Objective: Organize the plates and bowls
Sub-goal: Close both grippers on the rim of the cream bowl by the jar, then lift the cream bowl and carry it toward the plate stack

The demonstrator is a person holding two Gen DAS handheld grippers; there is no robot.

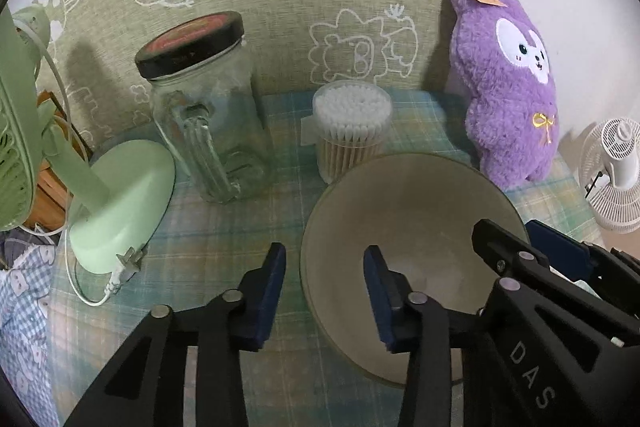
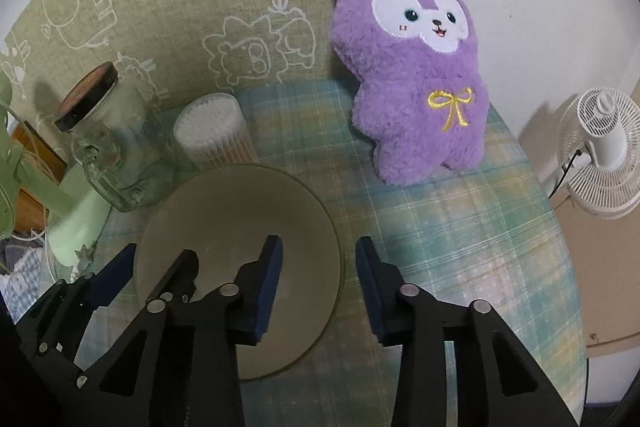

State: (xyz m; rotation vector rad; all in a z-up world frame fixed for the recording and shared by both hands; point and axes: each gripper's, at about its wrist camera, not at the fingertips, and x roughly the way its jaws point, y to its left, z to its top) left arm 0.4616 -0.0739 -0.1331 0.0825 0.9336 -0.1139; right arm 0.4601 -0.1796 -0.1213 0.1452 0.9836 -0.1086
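Observation:
A beige bowl (image 1: 408, 211) (image 2: 240, 211) stands upright and empty on the plaid tablecloth (image 2: 440, 235). My left gripper (image 1: 324, 255) straddles its left rim, one pad outside over the cloth and one inside the bowl. A strip of cloth shows between the outer pad and the rim. My right gripper (image 2: 318, 247) straddles the opposite rim the same way, with a narrow gap at its outer pad. Each wrist view also catches the other gripper: the right gripper (image 1: 516, 233) and the left gripper (image 2: 156, 263). Neither gripper's pads visibly press the bowl.
Behind the bowl stand a glass jar with a black lid (image 1: 208, 131) and a tub of cotton swabs (image 1: 352, 127). A purple plush toy (image 2: 416, 67) leans on the wall at the back right. A green desk fan (image 1: 120, 203) is at the left, a white fan (image 2: 604, 151) beyond the table's right edge.

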